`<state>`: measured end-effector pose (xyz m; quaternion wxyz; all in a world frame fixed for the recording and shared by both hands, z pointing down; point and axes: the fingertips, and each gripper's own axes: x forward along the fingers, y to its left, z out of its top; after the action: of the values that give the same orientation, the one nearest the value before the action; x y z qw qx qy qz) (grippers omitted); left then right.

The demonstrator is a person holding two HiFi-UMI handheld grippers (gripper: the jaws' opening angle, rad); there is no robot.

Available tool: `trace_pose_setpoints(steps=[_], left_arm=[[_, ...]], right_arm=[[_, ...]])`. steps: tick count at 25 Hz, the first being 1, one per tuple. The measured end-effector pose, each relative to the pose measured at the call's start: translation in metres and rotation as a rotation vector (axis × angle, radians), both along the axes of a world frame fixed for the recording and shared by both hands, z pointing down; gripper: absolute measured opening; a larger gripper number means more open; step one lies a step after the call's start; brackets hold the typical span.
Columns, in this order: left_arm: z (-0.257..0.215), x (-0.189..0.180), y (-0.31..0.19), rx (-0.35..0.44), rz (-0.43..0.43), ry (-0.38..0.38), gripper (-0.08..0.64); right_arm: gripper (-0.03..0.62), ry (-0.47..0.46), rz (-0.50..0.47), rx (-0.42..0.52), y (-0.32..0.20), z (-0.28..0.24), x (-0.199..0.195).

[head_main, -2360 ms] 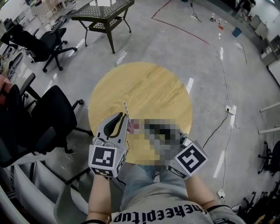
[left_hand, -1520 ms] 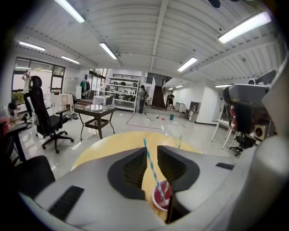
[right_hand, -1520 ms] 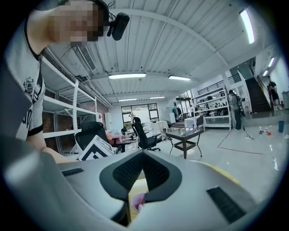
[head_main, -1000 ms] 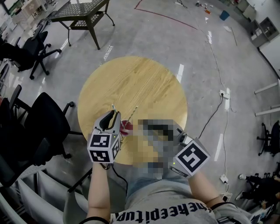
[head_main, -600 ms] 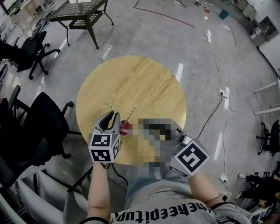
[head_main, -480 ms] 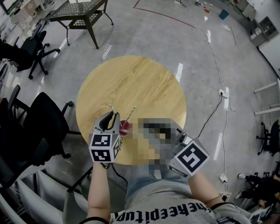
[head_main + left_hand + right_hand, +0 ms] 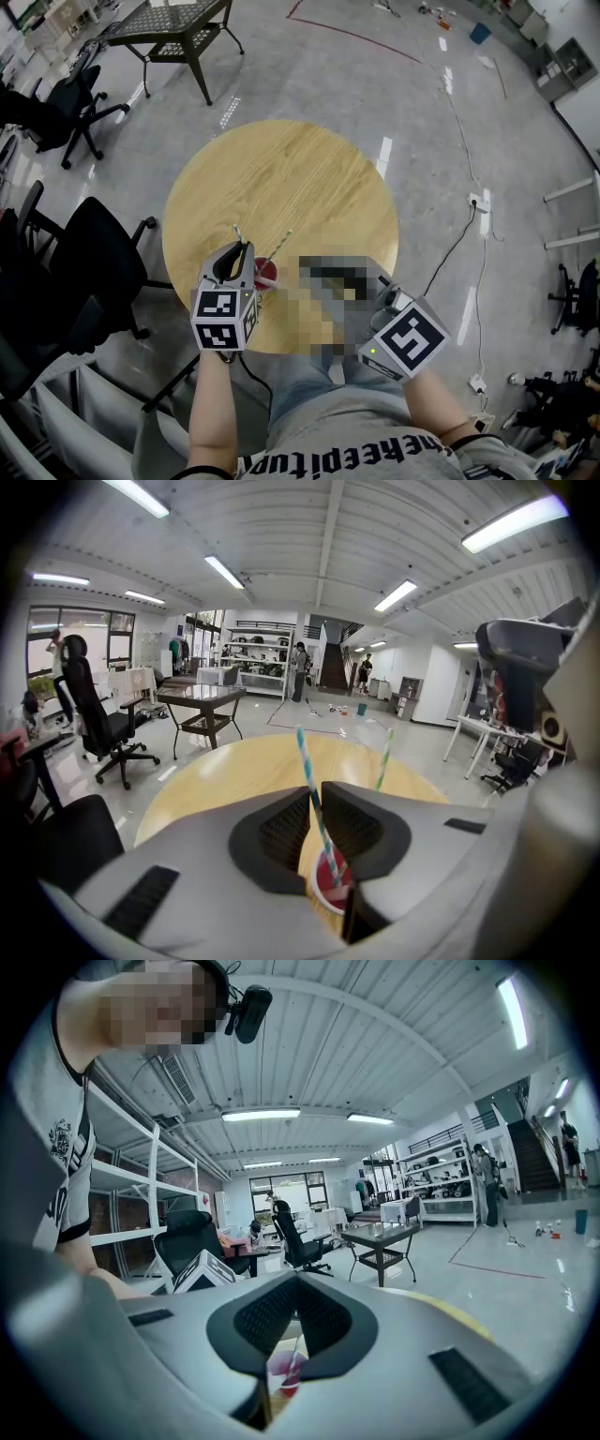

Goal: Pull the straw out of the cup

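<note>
A red cup [image 7: 265,275] stands near the front edge of the round wooden table [image 7: 281,169]. Two striped straws rise from it. My left gripper [image 7: 242,249] is shut on the blue-white straw [image 7: 310,785], which leans left with its lower end at the cup's mouth [image 7: 332,885]. The green-white straw [image 7: 384,757] leans right, untouched. My right gripper [image 7: 298,1282] is shut with nothing between its jaws; the cup [image 7: 285,1369] shows small beyond them. In the head view a mosaic covers its jaws and only its marker cube [image 7: 405,339] shows.
Black office chairs [image 7: 98,258] stand close to the table's left side. A dark metal table [image 7: 173,28] is on the grey floor further back. A cable [image 7: 464,230] runs along the floor at the right. People stand far off in the hall [image 7: 300,667].
Since 2.4 s ago the blue-white straw, in my left gripper, has tilted left, apart from the green one. Over the last second almost nothing has moved.
</note>
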<state>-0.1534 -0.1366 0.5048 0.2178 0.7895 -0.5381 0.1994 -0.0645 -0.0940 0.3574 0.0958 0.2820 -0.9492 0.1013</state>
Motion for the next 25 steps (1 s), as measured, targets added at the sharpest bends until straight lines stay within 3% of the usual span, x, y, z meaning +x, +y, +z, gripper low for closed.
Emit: trace_pose_setpoints(steps=[25], left_arm=[[-0.041, -0.017, 0.009, 0.094, -0.127, 0.057, 0.061]], right_arm=[[0.017, -0.017, -0.070, 0.023, 0.010, -0.013, -0.002]])
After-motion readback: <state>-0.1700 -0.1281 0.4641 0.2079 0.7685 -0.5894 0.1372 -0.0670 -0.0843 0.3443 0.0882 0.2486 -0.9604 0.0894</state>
